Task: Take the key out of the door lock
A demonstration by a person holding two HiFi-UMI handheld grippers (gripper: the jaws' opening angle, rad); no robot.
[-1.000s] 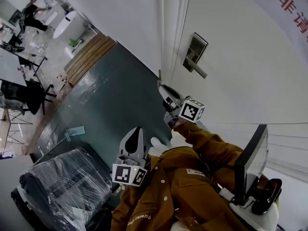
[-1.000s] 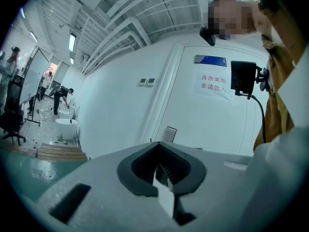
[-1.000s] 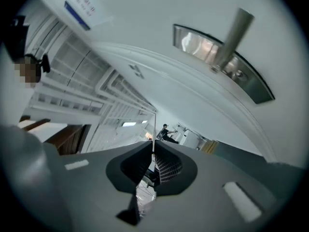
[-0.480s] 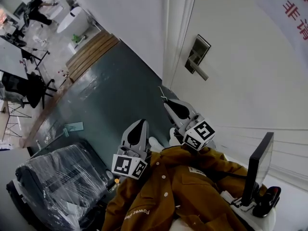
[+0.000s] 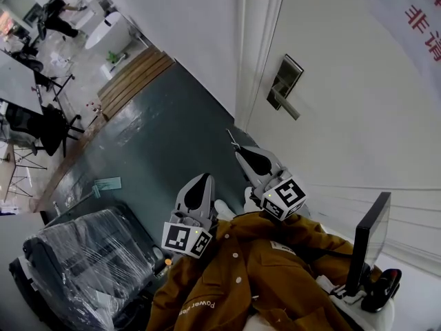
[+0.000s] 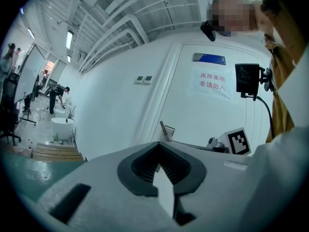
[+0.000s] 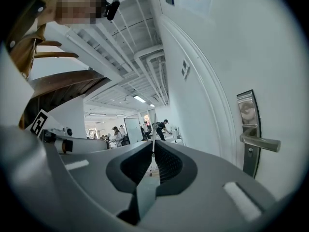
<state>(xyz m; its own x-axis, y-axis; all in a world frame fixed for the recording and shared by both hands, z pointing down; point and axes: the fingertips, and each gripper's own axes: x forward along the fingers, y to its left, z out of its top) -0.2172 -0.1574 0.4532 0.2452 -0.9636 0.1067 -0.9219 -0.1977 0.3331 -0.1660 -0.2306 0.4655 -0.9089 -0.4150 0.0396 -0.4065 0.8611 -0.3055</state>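
Observation:
The door's silver lock plate (image 5: 284, 74) with its lever handle (image 5: 287, 105) is at upper right in the head view. In the right gripper view the lever (image 7: 260, 142) juts from the plate (image 7: 248, 114), with a small keyhole (image 7: 249, 151) below it. My right gripper (image 5: 238, 149) hangs below and left of the lock, away from the door. It is shut on a thin metal key (image 5: 231, 138) that sticks out past its tips (image 7: 153, 131). My left gripper (image 5: 202, 178) is beside it, shut with nothing in it (image 6: 158, 144).
The white door carries a sign with red print (image 5: 419, 16). A plastic-wrapped black chair (image 5: 89, 261) stands at lower left on the grey-green floor. A black screen on a mount (image 5: 368, 243) is at lower right. Far off are wooden boards (image 5: 134, 74), a white tub (image 5: 107, 29) and a person (image 5: 58, 9).
My right gripper has dropped back from the door towards the body with the key still in its jaws. The left gripper has barely moved. Over the last half second little differs.

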